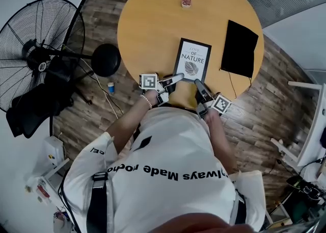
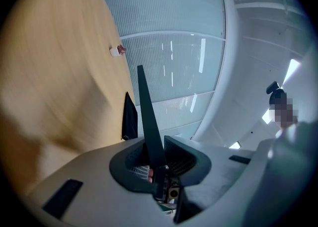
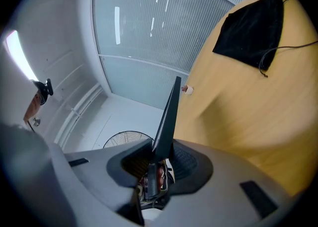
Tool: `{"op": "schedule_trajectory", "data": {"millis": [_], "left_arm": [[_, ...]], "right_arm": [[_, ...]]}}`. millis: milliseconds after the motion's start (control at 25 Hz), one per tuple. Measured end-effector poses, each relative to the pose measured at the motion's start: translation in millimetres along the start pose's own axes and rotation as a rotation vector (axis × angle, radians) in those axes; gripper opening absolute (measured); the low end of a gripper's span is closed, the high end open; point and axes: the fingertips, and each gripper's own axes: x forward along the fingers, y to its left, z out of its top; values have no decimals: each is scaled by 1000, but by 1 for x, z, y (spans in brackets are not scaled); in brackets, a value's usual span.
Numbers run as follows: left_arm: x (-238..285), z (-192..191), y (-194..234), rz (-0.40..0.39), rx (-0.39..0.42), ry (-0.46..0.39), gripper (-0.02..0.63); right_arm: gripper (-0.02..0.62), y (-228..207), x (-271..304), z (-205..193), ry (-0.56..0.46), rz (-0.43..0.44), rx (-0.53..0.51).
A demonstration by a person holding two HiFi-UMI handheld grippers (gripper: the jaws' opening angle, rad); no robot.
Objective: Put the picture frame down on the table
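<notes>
The picture frame (image 1: 192,59), black-edged with a white print of a leaf and lettering, lies face up and about flat over the near part of the round wooden table (image 1: 153,18). My left gripper (image 1: 174,78) is shut on its near left corner and my right gripper (image 1: 199,85) on its near right corner. In the left gripper view the frame (image 2: 148,116) shows edge-on, clamped in the left gripper (image 2: 158,157). The right gripper view shows the same thin frame (image 3: 168,114) pinched in the right gripper (image 3: 160,157). Whether the frame touches the tabletop I cannot tell.
A black cloth pouch (image 1: 239,48) with a cord lies on the table right of the frame. A small pink object (image 1: 186,2) sits near the far edge. On the floor to the left stand a fan (image 1: 43,53) and a black round stool (image 1: 106,59).
</notes>
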Motion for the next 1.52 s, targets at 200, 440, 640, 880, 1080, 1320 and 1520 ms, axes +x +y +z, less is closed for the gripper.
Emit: {"op": "schedule_trajectory", "data": {"millis": [200, 440, 640, 880, 1080, 1320, 1520], "left_arm": [[-1, -2, 5, -2, -21, 4, 77], [-13, -7, 30, 116, 13, 43, 77], [-10, -11, 33, 74, -20, 42, 77], [-11, -14, 48, 107, 2, 68, 77], [-15, -20, 61, 127, -25, 83, 77], [-16, -20, 72, 143, -46, 85, 77], [-16, -21, 83, 162, -66, 89, 77]], "right_arm": [[120, -8, 1, -6, 5, -13, 21], [120, -20, -2, -14, 5, -51, 62], [120, -29, 0, -20, 12, -54, 50], [121, -44, -1, -29, 11, -81, 101], [123, -57, -4, -37, 9, -110, 126], [124, -66, 0, -41, 7, -119, 160], [124, -76, 1, -42, 10, -132, 163]]}}
